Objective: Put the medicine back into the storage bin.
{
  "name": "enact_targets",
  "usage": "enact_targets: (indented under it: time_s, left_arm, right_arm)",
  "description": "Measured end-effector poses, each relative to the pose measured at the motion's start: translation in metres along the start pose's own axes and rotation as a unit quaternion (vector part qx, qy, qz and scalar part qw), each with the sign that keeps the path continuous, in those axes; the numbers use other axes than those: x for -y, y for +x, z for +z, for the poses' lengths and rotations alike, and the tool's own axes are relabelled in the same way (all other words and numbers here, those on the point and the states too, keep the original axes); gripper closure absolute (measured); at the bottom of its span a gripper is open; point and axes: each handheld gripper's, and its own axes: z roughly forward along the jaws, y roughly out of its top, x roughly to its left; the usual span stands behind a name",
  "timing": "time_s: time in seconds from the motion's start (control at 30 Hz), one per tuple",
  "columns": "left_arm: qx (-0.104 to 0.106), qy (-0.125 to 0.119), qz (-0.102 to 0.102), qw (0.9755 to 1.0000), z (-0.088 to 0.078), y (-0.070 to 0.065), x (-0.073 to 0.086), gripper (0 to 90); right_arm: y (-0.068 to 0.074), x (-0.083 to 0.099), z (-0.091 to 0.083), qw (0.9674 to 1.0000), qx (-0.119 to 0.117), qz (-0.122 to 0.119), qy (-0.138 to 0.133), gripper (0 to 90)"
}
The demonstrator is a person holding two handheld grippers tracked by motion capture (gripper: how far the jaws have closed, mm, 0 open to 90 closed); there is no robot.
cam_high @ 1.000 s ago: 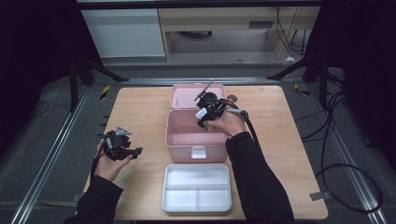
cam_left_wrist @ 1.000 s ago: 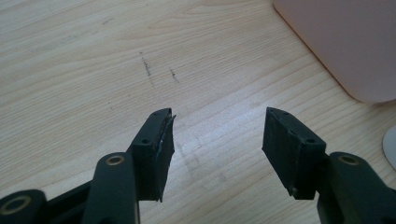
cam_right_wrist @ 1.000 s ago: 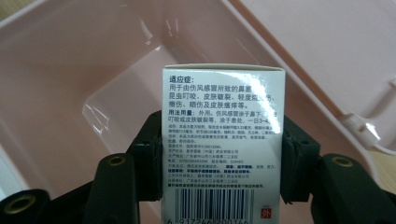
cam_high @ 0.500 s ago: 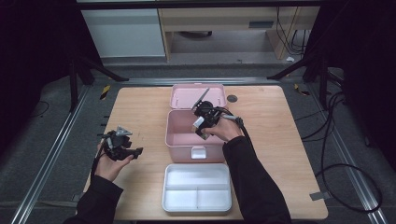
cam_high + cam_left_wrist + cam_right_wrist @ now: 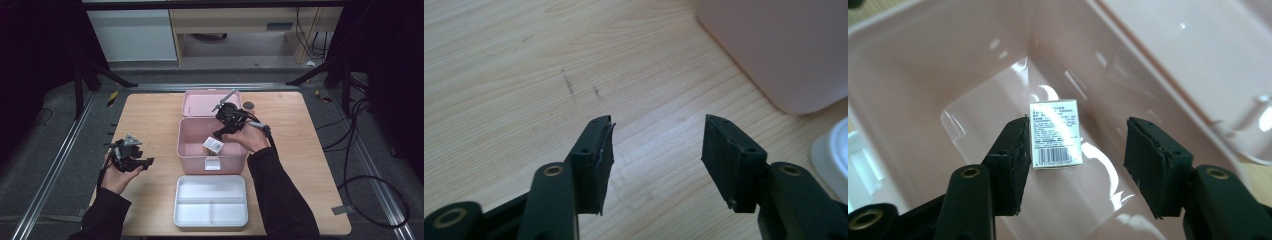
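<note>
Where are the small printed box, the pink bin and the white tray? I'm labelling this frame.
small printed box (image 5: 1056,133): right gripper view, on its barcoded label face.
pink bin (image 5: 192,156): high view, on its front wall.
white tray (image 5: 210,202): high view, on its middle divider.

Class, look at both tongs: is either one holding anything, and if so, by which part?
Nothing is held. The right tongs stand open above the small white printed box in the pink plastic bin; the left tongs are open.

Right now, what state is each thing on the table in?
Pink box: open, lid off.
Pink lid: flat behind the box.
Small carton: inside the box, released.
White tray: out, compartments bare.
Right tool: open over the carton.
Left tool: open, holding nothing.
</note>
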Motion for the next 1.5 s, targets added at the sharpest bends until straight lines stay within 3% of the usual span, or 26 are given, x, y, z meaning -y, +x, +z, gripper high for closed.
enact_targets:
  time_s: [0.17, 0.4, 0.63, 0.9, 1.13, 1.3, 1.37, 1.5]
  left_arm:
    - [0.014, -0.012, 0.016, 0.9997, -0.006, -0.007, -0.004, 44.8]
    - [0.039, -0.005, 0.039, 0.9985, -0.008, -0.015, -0.007, 45.3]
    - [0.063, 0.011, 0.062, 0.996, -0.009, -0.024, -0.008, 45.5]
    - [0.091, 0.024, 0.104, 0.9901, -0.011, -0.041, -0.009, 46.0]
    - [0.118, 0.03, 0.139, 0.9827, -0.012, -0.057, -0.01, 47.3]
    - [0.14, 0.039, 0.166, 0.9754, -0.009, -0.065, -0.009, 49.9]
    - [0.146, 0.041, 0.173, 0.9731, -0.008, -0.068, -0.009, 51.8]
    - [0.161, 0.049, 0.195, 0.9663, -0.008, -0.075, -0.008, 54.2]
  right_arm:
    - [0.0, 0.012, -0.031, 0.9996, 0.012, -0.004, -0.024, 39.3]
    - [0.001, 0.043, -0.064, 0.9984, 0.023, -0.003, -0.051, 35.4]
    - [0.005, 0.077, -0.08, 0.9981, 0.031, -0.01, -0.052, 34.6]
    - [0.013, 0.118, -0.084, 0.9985, 0.03, -0.015, -0.043, 34.8]
    - [0.022, 0.143, -0.071, 0.9994, 0.012, -0.021, -0.027, 35.3]
    - [0.028, 0.16, -0.056, 0.9993, 0.003, -0.037, 0.005, 36.2]
    - [0.03, 0.162, -0.052, 0.9992, 0.0, -0.039, 0.012, 36.9]
    - [0.034, 0.163, -0.042, 0.9982, -0.011, -0.054, 0.025, 38.3]
